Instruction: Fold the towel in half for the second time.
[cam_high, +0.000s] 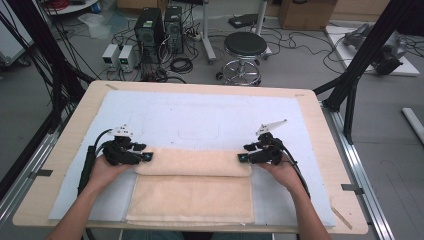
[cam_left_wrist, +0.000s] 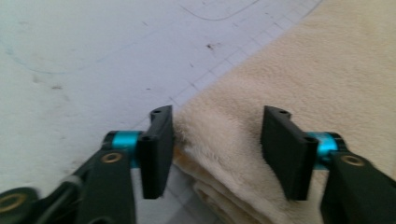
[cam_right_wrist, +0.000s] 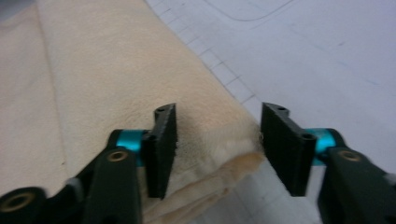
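While the cream towel (cam_high: 192, 185) lies folded on the pale mat (cam_high: 200, 117) at the near side of the wooden table (cam_high: 320, 130), its far edge doubled back toward the person into a thick band, the two grippers sit at the opposite ends of that band. The left gripper (cam_left_wrist: 217, 144) has its jaws parted around the folded corner, one pad (cam_left_wrist: 156, 149) just beside the cloth and the other clear of it, so nothing is clamped. The right gripper (cam_right_wrist: 217, 144) likewise stands apart over its corner, its pads off the fabric.
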